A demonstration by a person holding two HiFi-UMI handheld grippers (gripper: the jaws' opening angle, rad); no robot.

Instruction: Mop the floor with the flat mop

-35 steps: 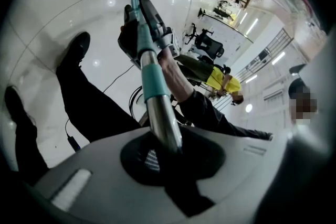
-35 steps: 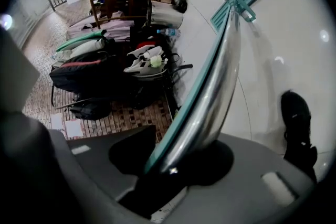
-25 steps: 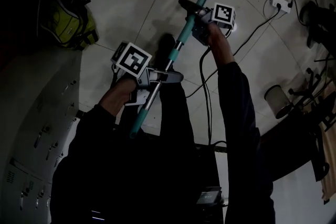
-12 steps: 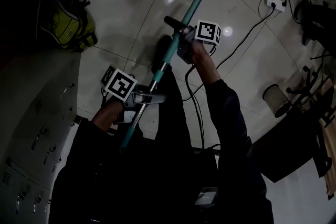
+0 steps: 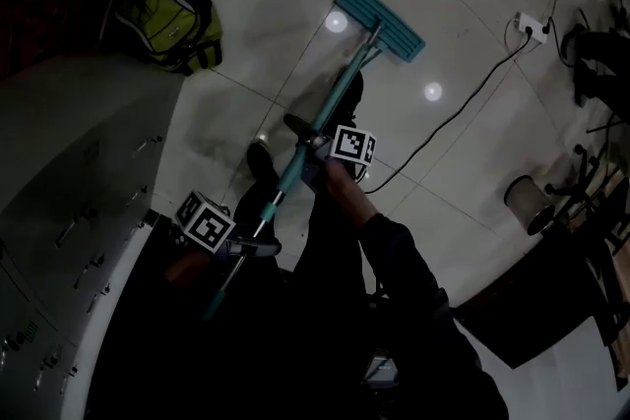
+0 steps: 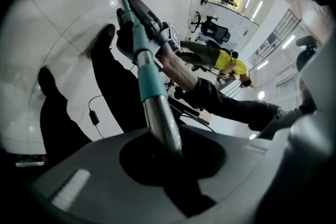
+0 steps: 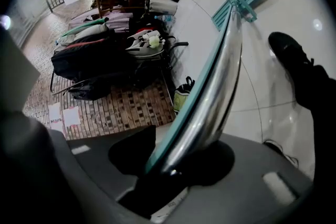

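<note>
While both grippers are clamping the teal and chrome mop pole (image 5: 335, 98), the teal flat mop head (image 5: 379, 22) is lying flat on the glossy white tiled floor (image 5: 246, 44). It is sitting out on open tile ahead of the person's black shoe (image 5: 260, 159), well apart from the floor's edges.

The right gripper (image 5: 313, 149) is gripping the pole partway down, nearer the head. Its own view is showing the chrome tube seated between closed jaws (image 7: 178, 162). The left gripper (image 5: 251, 243) is taking the pole close to its upper end. Its jaws have just been opening a little, yet the tube is sitting between them (image 6: 170, 149) and the pads are apparently pressing on it.

This spaced, two-point hold is probably giving leverage: the lower gripper is steering and the upper one is pushing. The slanted pole is keeping the head's whole face down on the tile.

A yellow-green backpack (image 5: 167, 15) is resting beside the grey metal cabinet (image 5: 69, 211) at the floor's left edge. A white power strip (image 5: 532, 23) is lying near the right edge, both clear of the mop head.

No brand or wording is showing legibly; only the black-and-white marker cubes (image 5: 352, 145) are carrying square printed patterns.
</note>
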